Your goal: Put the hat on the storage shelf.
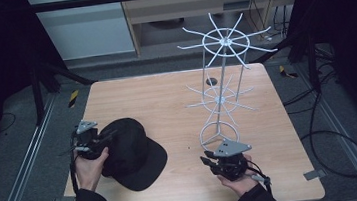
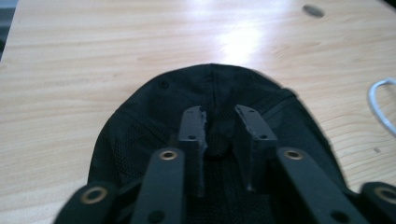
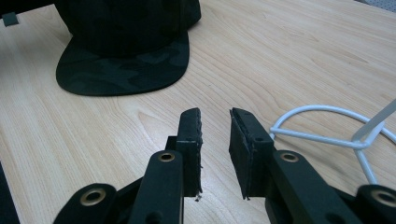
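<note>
Presently on the pale wooden table: one black fabric baseball cap, flat brim towards the person, lying at the table's front left. Left gripper is at the cap's rear; its jaws straddle a fold of the crown fabric, and whether they pinch it cannot be told. Right gripper hovers spread and empty over bare wood, just before the ring base of a white wire hat rack, two tiers of radiating prongs.
</note>
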`<state>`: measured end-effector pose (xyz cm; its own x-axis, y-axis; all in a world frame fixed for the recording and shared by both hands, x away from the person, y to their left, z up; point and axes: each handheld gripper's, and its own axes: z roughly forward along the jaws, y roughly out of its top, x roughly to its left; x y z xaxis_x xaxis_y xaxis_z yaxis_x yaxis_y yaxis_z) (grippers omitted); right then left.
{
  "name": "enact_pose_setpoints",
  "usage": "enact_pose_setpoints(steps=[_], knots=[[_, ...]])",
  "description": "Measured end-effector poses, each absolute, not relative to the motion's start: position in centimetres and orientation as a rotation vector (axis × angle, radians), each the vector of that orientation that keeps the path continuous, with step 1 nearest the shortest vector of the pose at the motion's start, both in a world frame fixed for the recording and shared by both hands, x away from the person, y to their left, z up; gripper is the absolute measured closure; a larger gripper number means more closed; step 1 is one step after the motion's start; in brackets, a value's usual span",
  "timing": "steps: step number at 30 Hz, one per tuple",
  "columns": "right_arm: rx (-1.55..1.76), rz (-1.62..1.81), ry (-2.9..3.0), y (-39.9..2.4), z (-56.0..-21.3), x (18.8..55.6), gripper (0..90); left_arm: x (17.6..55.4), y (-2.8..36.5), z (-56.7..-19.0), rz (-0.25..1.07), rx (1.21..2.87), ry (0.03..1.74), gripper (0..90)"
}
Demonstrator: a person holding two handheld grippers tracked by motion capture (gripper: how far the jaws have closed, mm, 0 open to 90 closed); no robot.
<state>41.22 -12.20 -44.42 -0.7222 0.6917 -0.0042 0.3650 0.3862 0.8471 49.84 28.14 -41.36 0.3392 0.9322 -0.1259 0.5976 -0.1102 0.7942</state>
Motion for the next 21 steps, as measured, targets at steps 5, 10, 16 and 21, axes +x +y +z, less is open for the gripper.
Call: enact_pose_setpoints(steps=[5, 10, 16, 21], knots=[[0.923, 1.268, 2.291, -12.5, -44.4, 41.2, 74.3, 49.5, 28.5, -40.9, 0.521, 1.789, 1.335, 75.8], [0.925, 1.272, 2.29, -12.5, -44.5, 41.1, 74.5, 47.0, 29.7, -39.7, 0.588, 1.742, 1.289, 57.2], [0.901, 1.289, 2.318, -10.7, -44.6, 41.1, 72.9, 42.9, 32.7, -39.8, 0.666, 1.736, 1.288, 49.0], [0.877, 1.331, 2.33, -7.6, -44.7, 41.7, 76.2, 41.2, 35.2, -42.8, 0.656, 1.781, 1.408, 63.9]])
